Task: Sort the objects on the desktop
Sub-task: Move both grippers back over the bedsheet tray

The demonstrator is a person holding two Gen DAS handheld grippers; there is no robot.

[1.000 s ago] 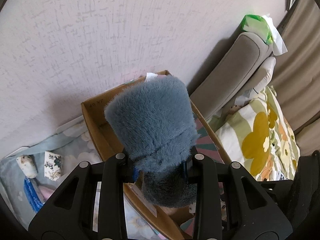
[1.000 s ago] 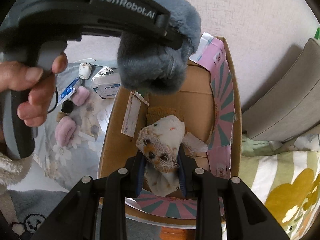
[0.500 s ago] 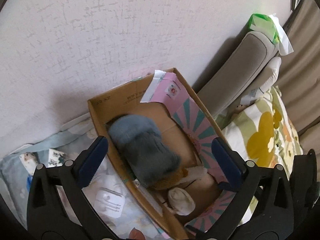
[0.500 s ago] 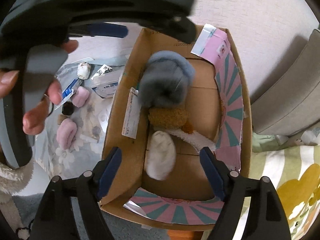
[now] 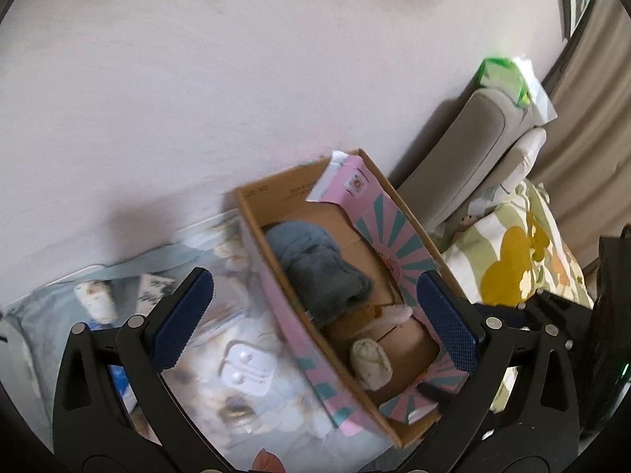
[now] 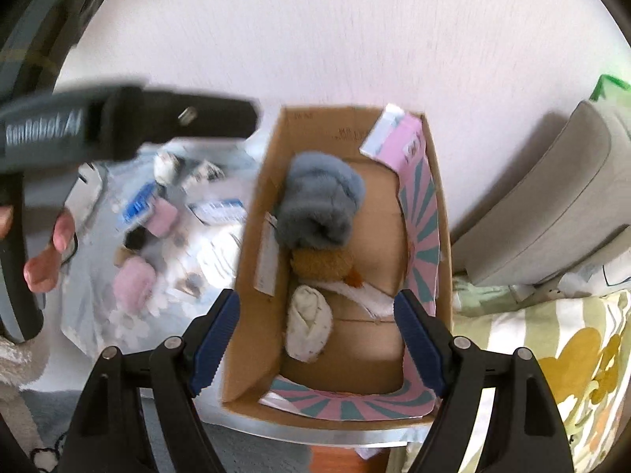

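Note:
An open cardboard box [image 5: 252, 205] with pink and teal striped flaps stands against the wall. Inside it lie a grey fluffy item [image 5: 319, 272], a brown plush piece [image 6: 321, 262] and a white patterned roll [image 5: 370, 362]. My left gripper [image 5: 311, 274] hangs open above the box's left wall with nothing between its pads. In the right wrist view the box [image 6: 252, 276] is below my right gripper [image 6: 316, 295], which is open and empty above the white roll [image 6: 309, 323]. The grey fluffy item [image 6: 319, 205] lies at the far end.
Left of the box, on a floral cloth, lie a white earphone case [image 5: 246, 366], small patterned rolls [image 5: 94, 299] and pink fluffy items [image 6: 134, 283]. A grey sofa arm [image 5: 465, 149] with a green tissue pack [image 5: 504, 75] and a flowered cushion [image 5: 512, 268] stand to the right. A hand [image 6: 47, 264] holds the left gripper's handle.
Both grippers have opened. The grey fluffy item left the left one and the white roll left the right one; both now lie in the box. Both grippers have risen.

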